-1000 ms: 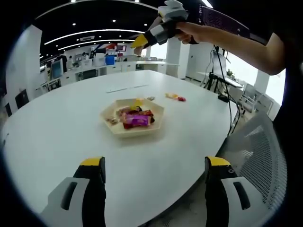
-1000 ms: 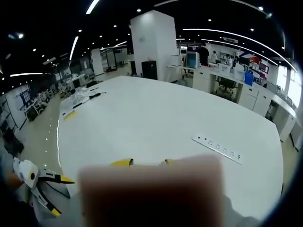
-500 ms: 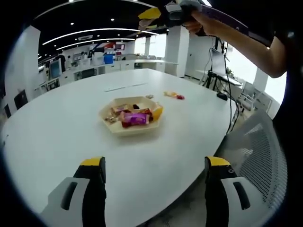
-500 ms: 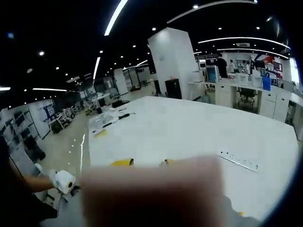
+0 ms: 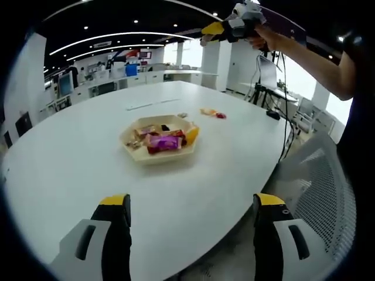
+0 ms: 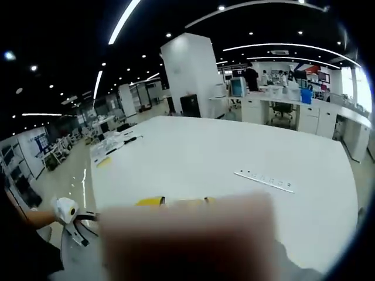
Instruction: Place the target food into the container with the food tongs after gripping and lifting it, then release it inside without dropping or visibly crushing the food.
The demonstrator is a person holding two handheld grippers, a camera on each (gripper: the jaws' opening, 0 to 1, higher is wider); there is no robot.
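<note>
several wrapped snacks fill the tray; left tongs agape.

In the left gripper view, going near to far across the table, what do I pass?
The left gripper's open fingers at the near edge → the hexagonal tray of wrapped snacks → loose wrapped candies on the table → the white power strip near the far side.

You stand in an open-plan office: large white table, desks with monitors, mesh chair, strip lighting.
</note>
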